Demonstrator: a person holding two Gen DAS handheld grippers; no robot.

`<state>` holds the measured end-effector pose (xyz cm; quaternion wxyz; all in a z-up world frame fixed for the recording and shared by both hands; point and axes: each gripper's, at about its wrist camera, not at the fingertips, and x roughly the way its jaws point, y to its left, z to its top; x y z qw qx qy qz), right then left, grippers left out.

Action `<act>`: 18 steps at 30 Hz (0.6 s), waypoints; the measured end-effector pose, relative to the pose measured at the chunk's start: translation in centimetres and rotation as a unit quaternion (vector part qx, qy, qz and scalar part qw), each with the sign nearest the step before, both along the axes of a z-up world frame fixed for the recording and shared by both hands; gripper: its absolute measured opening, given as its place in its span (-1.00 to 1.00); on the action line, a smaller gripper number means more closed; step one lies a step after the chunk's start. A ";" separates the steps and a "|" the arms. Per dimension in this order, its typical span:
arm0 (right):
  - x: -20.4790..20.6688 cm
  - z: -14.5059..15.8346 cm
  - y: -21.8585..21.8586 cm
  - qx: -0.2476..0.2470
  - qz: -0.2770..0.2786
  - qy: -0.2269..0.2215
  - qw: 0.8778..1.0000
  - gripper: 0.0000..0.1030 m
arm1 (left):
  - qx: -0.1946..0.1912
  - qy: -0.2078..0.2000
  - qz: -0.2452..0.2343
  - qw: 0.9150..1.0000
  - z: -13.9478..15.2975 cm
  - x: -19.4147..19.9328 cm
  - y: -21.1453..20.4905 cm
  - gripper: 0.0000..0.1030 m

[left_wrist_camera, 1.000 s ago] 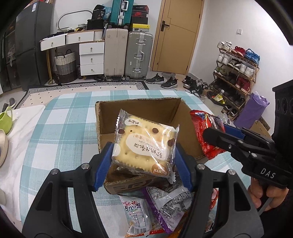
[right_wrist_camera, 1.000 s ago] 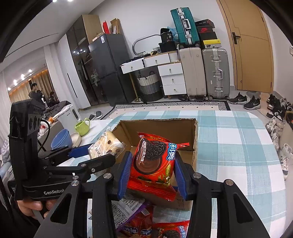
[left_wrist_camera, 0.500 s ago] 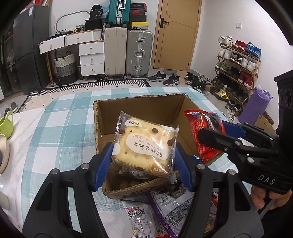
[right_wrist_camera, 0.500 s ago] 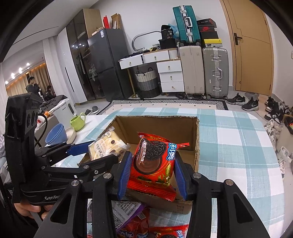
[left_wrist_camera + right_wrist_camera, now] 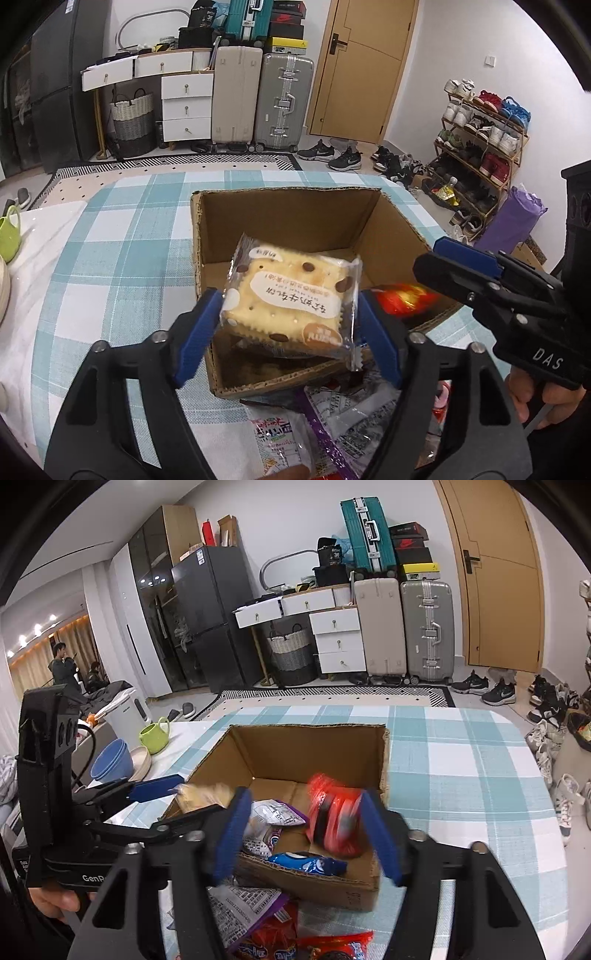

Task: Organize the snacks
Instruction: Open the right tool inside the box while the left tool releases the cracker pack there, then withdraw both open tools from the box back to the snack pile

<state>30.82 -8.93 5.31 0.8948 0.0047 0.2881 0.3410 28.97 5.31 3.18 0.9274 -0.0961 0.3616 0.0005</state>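
Now | both tongs opening | left tongs [image 5: 286, 325]: cracker packet [image 5: 291, 299] between | right tongs [image 5: 306, 830] "DAS": red packet [image 5: 332, 821] loose

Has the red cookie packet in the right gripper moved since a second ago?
Yes. The red cookie packet has dropped from between the opening right gripper fingers, lower against the cardboard box back wall.

You worked in a white-walled room with a tan wooden door [image 5: 504, 576]. Two upright suitcases [image 5: 404, 626] stood beside white drawers [image 5: 334, 637], with a teal suitcase [image 5: 364, 535] stacked above. A woven basket [image 5: 291, 650] sat under the desk, a dark fridge [image 5: 212, 616] to the left, and a shoe rack [image 5: 480, 136] lined the right wall.
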 end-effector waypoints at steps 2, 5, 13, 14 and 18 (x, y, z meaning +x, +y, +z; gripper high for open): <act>-0.4 0.3 -0.7 0.004 -0.006 -0.003 1.000 0.78 | 0.009 -0.005 0.002 1.000 0.5 -0.4 -0.2 0.60; -1.2 0.7 -1.8 0.012 -0.008 0.001 1.000 0.95 | 0.018 -0.010 0.003 1.000 1.4 -1.6 -0.5 0.69; -4.4 0.8 -3.9 0.005 -0.006 0.003 1.000 0.99 | 0.008 -0.020 0.001 1.000 3.0 -6.1 -0.8 0.98; -4.8 0.8 -4.1 0.005 -0.006 0.005 1.000 0.99 | 0.008 -0.020 0.002 1.000 3.1 -6.7 -0.7 0.98; -6.2 0.2 -5.2 0.004 -0.009 0.017 1.000 0.99 | 0.010 -0.018 0.009 1.000 3.5 -9.4 -1.0 0.98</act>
